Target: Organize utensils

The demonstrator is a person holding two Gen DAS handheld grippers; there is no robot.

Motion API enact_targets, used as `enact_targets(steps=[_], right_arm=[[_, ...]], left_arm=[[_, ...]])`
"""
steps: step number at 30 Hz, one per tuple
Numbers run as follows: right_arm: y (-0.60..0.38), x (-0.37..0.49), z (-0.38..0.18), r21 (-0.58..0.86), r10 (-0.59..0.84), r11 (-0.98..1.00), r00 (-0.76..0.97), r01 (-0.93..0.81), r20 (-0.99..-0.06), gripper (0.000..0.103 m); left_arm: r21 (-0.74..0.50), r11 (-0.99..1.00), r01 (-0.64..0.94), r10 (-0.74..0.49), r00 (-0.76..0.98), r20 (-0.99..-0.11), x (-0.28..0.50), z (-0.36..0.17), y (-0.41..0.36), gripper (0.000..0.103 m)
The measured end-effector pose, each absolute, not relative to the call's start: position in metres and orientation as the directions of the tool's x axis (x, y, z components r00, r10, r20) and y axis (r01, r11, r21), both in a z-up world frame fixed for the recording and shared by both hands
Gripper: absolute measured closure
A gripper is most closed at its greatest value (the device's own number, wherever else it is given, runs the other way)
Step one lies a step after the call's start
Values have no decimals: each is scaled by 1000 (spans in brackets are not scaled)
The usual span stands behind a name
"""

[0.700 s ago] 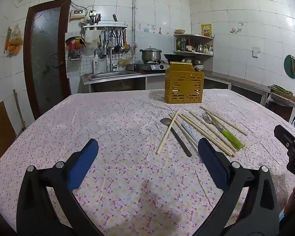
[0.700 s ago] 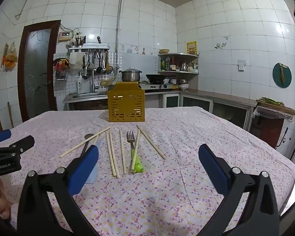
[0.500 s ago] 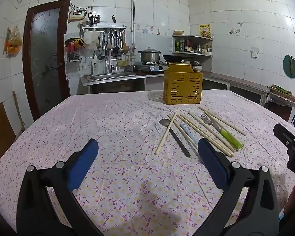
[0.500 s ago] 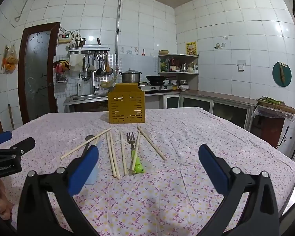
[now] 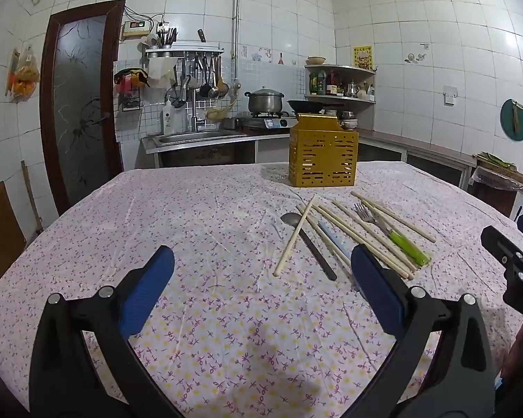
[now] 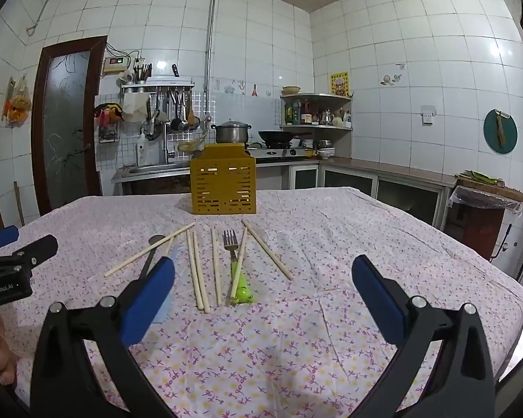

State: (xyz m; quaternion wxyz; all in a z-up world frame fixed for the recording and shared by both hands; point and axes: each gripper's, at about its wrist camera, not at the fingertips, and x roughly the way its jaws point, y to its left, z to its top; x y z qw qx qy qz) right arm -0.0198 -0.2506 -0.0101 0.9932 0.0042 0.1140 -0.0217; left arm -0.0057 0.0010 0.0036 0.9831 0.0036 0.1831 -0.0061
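White-tiled kitchen walls are surrounding the table, which is wearing a pink floral tablecloth [image 5: 198, 230], with a steel sink and a stove carrying a lidded steel pot [image 5: 265, 100] at the back. I am holding both tools low over the near edge of the cloth, each one tipping slightly downward toward the utensils.

I am keeping my left gripper [image 5: 261, 278] spread as wide as it goes, its blue pads [image 5: 146, 289] gripping nothing and touching nothing. My right gripper [image 6: 261, 289] is standing equally wide and empty; its left pad is overlapping the pale blue utensil [image 6: 162, 308] in the right wrist view, but I cannot tell whether they are touching.

Lying loose in front of me are the pale wooden chopsticks [image 6: 198, 275], several side by side and one crossing the dark-handled metal spoon [image 5: 308, 244]. Among them the green-handled metal fork [image 6: 235, 264] is lying with its tines pointing away. Beyond them, well apart, the yellow perforated utensil holder [image 6: 223, 184] is standing upright on the cloth
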Motion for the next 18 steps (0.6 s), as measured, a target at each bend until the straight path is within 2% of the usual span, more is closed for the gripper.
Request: enact_targets(steps=[18], right_arm=[[-249,-11,-14,1,-46,999,971,47,-234,4]], left_arm=[[12,1000,19,-13,933,-361,-3,1,-1,5]])
